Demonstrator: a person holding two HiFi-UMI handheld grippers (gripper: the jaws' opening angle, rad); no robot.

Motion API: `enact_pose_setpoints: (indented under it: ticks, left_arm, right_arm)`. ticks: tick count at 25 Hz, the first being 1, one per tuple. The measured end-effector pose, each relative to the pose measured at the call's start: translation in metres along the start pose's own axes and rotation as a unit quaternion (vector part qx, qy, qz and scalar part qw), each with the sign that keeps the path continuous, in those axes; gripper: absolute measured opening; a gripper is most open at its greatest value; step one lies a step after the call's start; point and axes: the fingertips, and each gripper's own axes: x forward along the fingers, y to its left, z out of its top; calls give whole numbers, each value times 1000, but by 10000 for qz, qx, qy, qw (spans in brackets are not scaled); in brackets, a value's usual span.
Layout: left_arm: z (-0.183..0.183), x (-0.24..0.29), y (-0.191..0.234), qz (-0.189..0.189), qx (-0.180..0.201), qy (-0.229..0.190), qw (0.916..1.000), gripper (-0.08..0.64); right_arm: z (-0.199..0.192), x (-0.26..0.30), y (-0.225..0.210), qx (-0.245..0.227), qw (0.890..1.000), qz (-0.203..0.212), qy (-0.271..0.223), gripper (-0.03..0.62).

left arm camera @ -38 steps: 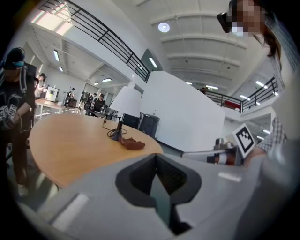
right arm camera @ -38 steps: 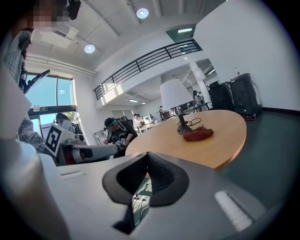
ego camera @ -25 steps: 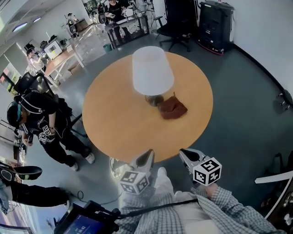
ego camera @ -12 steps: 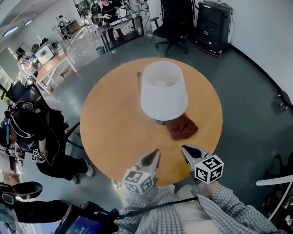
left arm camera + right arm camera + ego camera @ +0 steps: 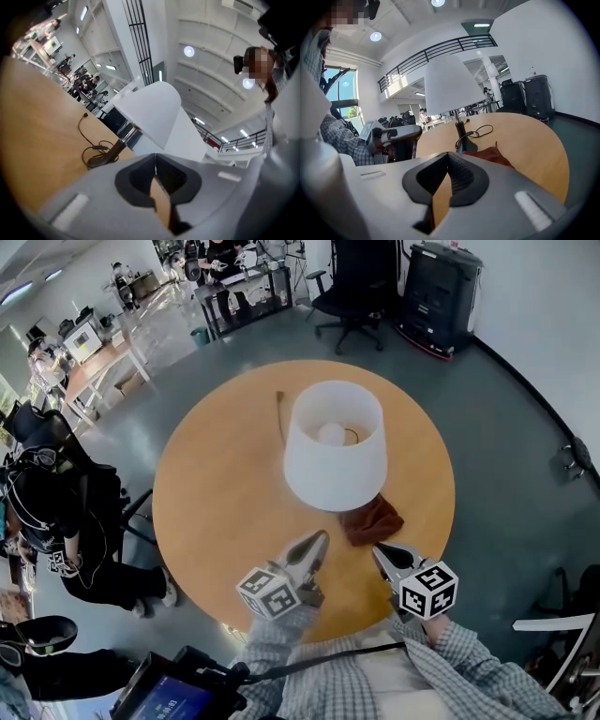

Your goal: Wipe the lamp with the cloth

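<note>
Left tool (image 5: 318, 539) pressed together, right tool (image 5: 378, 552) likewise, cloth (image 5: 372, 519) beside lamp (image 5: 335, 457)

Black office chair (image 5: 352, 292) stands beyond round table (image 5: 216, 512).

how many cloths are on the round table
1. The reddish-brown cloth lies crumpled on the table beside the lamp, at its near right. The shade may hide part of the tabletop.

Rust cloth (image 5: 371, 519) beside upright white lamp (image 5: 335, 457)
</note>
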Motion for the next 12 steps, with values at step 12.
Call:
enact_pose_setpoints:
  ticks: [12]
  left_arm:
    - [37,37,7,-584,-1250,-894,9864,267]
  right_arm:
    - [8,26,-15,-164,9993,220,259,5]
